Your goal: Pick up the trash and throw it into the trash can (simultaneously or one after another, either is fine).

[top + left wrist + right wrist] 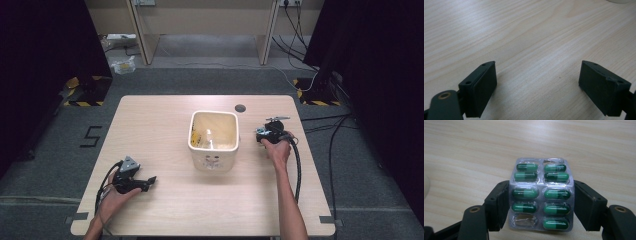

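A silver blister pack (541, 195) of green capsules stands between the jaws of my right gripper (541, 203), which is shut on its two long edges. Two pockets of the pack look empty. In the high view my right gripper (270, 131) is just right of a cream square container (214, 140) at the table's middle; the pack is too small to make out there. My left gripper (148, 182) rests near the front left of the table. In the left gripper view its jaws (537, 87) stand wide apart, open over bare wood.
The container holds something yellow (197, 139) against its left inner wall. A dark round hole (240, 108) sits in the light wooden table (165, 120) behind the container. Cables trail from both grippers; the right one loops along the forearm.
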Tool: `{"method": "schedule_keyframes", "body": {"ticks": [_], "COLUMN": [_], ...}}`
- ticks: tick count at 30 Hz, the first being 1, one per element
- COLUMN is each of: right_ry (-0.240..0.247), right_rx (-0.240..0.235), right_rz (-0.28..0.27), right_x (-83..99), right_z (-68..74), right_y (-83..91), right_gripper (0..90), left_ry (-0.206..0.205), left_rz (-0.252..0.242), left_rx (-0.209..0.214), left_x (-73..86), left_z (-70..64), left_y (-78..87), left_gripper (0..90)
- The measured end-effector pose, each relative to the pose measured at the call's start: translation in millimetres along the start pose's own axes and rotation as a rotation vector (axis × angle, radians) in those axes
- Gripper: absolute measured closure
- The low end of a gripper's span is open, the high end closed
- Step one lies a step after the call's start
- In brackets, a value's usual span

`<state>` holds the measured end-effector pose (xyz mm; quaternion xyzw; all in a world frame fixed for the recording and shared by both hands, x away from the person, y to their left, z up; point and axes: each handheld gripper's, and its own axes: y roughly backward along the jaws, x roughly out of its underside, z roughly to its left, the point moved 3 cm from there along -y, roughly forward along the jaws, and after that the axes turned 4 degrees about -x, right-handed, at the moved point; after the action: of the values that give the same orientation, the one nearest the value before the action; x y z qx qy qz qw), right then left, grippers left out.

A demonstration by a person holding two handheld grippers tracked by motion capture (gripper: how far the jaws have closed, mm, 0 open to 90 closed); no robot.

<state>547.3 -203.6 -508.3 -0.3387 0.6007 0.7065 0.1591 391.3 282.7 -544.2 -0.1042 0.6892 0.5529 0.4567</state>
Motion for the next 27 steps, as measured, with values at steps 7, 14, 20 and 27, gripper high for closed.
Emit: {"method": "schedule_keyframes", "body": {"ticks": [7, 14, 20, 27], "right_ry": [0.023, 0.045, 0.068, 0.112], "right_rx": [-0.012, -0.029, -0.048, -0.083], "right_rz": [-0.028, -0.074, -0.101, -0.146], "right_x": [-7.4, -17.4, -26.0, -39.2], "right_z": [1.2, 6.5, 14.1, 26.4], "right_y": [17.1, 37.3, 51.6, 76.6], "right_gripper": [34.9, 34.9, 34.9, 34.9], "left_ry": [0.001, -0.002, 0.0, 0.001], "left_rz": [0.0, 0.001, 0.0, -0.001], "left_rx": [0.0, -0.001, 0.0, 0.0], "left_x": [0.0, 0.0, 0.0, 0.0], "left_z": [-0.1, 0.2, 0.0, 0.0], "left_y": [0.0, 0.0, 0.0, -0.1], "left_gripper": [13.9, 13.9, 13.9, 13.9]}}
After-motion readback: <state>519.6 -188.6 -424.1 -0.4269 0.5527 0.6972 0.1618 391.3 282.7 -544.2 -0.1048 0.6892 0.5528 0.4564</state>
